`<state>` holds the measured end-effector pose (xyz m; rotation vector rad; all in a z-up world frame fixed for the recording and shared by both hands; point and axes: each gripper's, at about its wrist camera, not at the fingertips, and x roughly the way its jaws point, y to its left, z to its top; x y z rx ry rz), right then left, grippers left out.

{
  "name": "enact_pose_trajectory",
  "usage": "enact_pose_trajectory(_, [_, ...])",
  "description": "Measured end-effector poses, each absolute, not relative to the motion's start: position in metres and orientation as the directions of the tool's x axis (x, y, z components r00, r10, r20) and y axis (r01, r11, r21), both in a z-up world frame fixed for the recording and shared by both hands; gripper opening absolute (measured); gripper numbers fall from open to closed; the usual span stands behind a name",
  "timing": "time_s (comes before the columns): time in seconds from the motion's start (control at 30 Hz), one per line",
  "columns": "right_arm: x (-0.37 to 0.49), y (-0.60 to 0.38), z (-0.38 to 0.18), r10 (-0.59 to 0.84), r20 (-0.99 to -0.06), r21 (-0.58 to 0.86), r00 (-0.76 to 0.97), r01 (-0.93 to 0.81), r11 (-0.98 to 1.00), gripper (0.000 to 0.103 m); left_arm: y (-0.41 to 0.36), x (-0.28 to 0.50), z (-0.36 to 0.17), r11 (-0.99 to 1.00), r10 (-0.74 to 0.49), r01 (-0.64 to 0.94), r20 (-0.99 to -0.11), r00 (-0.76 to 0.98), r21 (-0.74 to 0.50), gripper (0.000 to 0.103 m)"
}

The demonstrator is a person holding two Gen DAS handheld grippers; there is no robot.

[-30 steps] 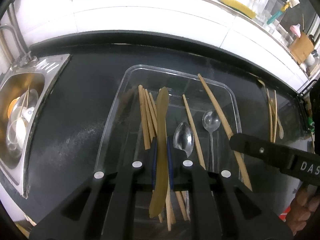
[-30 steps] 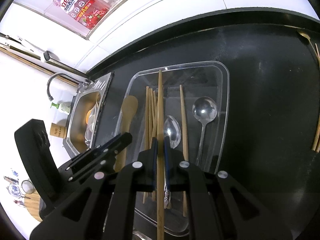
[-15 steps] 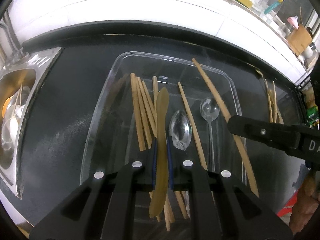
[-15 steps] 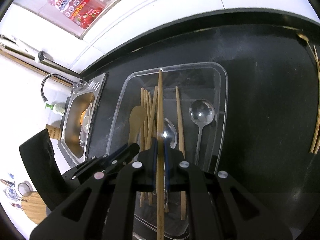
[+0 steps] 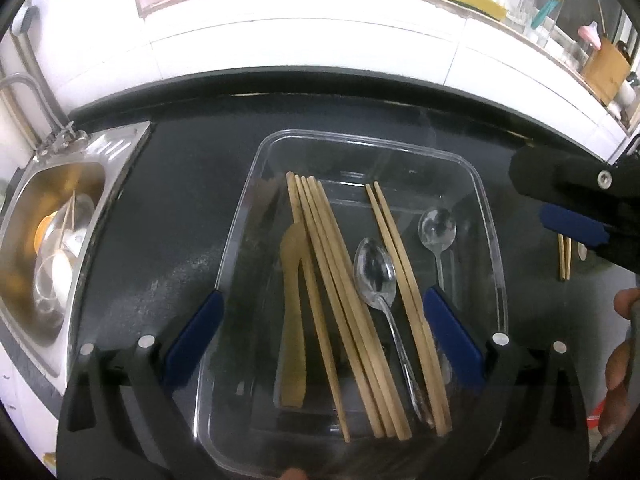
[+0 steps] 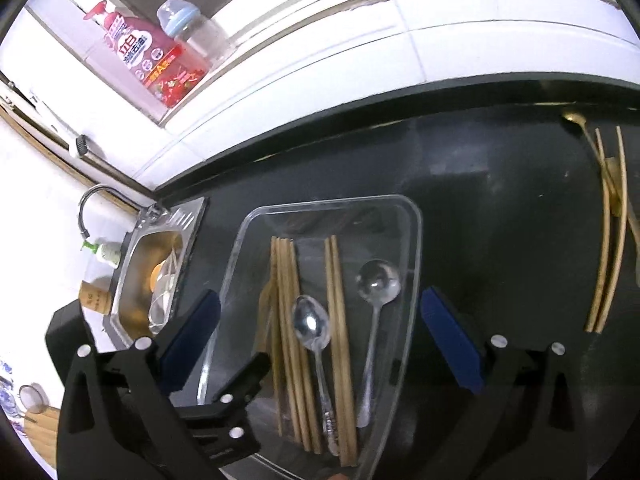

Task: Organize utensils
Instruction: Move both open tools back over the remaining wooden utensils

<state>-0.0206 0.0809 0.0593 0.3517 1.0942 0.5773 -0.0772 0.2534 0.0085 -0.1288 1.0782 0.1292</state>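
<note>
Wooden chopsticks point(image 5: 340, 280), a flat wooden spatula point(image 5: 292, 320) and two steel spoons point(image 5: 374, 270) are laid lengthwise inside the clear plastic tray point(image 5: 494, 248), their near ends partly hidden in glare. Beside it, more chopsticks point(image 6: 608, 240) are cut off. The left gripper point(image 5: 320, 328) and right gripper point(image 6: 320, 332) have just been opening, nothing held.

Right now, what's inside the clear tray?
In the clear tray: a wooden spatula, loose chopsticks, two metal spoons. The spatula's edge is hidden under the chopsticks.
</note>
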Motion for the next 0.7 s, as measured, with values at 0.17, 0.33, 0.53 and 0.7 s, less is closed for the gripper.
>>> enact_pose_trajectory(0.17, [-0.024, 0.053, 0.059, 0.54, -0.742, 0.478, 0.397, -0.252, 0.842, 0.098, 0.236, -0.071, 0.013, 0.989, 0.042, -0.144, -0.86, 0.508, -0.037, 0.097])
enact_pose_trajectory(0.33, [-0.017, 0.002, 0.051, 0.456, -0.759, 0.438, 0.465, -0.154, 0.886, 0.098, 0.193, -0.052, 0.015, 0.996, -0.038, -0.046, -0.857, 0.514, -0.072, 0.097])
enact_pose_trajectory(0.53, [-0.011, -0.075, 0.034, 0.342, -0.799, 0.396, 0.494, 0.005, 0.918, 0.098, 0.119, -0.019, 0.012, 0.989, -0.137, 0.109, -0.86, 0.491, -0.095, 0.097])
enact_pose_trajectory(0.7, [-0.014, -0.134, 0.022, 0.18, -0.835, 0.263, 0.52, 0.09, 0.961, 0.098, 0.057, 0.006, 0.003, 0.974, -0.178, 0.211, -0.863, 0.473, -0.085, 0.097])
